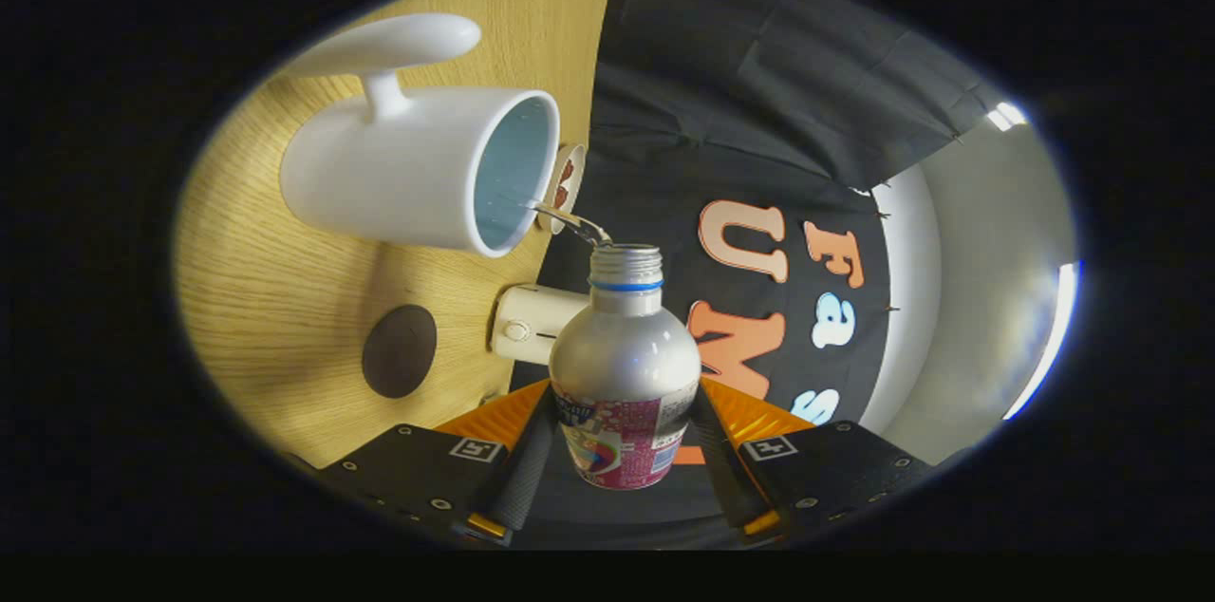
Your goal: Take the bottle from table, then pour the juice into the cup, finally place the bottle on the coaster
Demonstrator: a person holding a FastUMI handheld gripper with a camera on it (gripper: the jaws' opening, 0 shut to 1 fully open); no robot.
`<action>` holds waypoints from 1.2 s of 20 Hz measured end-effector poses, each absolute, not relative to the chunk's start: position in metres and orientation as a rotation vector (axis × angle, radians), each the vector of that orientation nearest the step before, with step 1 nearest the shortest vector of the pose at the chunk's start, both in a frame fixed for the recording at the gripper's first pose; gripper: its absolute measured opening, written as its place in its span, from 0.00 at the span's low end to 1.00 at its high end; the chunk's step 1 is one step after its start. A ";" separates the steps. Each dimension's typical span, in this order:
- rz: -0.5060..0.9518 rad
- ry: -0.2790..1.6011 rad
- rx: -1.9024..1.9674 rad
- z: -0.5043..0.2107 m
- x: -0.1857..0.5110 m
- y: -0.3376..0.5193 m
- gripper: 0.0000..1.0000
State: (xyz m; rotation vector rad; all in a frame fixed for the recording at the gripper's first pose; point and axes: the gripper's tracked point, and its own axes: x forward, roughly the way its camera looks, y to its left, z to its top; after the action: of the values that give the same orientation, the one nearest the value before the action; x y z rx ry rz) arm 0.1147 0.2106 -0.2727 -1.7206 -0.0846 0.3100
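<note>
Between claw [622,450] fingers, clamped: silver bottle [624,365] w/ pink label, cap off, thin stream entering white cup [422,167].

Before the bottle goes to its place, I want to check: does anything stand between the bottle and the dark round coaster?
Nothing visible does. The tongs hold the silver plastic bottle, pouring into the white ceramic cup; bare wooden table surrounds the coaster.

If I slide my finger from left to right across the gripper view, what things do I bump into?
White cup → dark round coaster → small white box → bottle, clamped between the fingers of the hand-held gripper and pouring a thin stream into the cup → black booth cloth.
</note>
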 end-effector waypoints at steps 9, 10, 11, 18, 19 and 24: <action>0.307 -0.116 -1.750 -0.267 0.114 0.211 0.76; 0.307 -0.120 -1.756 -0.266 0.114 0.211 0.76; 0.306 -0.124 -1.760 -0.266 0.114 0.211 0.76; 0.314 -0.153 -1.788 -0.262 0.113 0.215 0.76; 0.313 -0.156 -1.791 -0.261 0.114 0.215 0.77; 0.310 -0.168 -1.806 -0.255 0.115 0.216 0.76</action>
State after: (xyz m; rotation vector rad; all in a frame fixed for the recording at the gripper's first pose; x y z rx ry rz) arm 0.1151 0.2159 -0.2550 -1.8058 -0.1681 0.3098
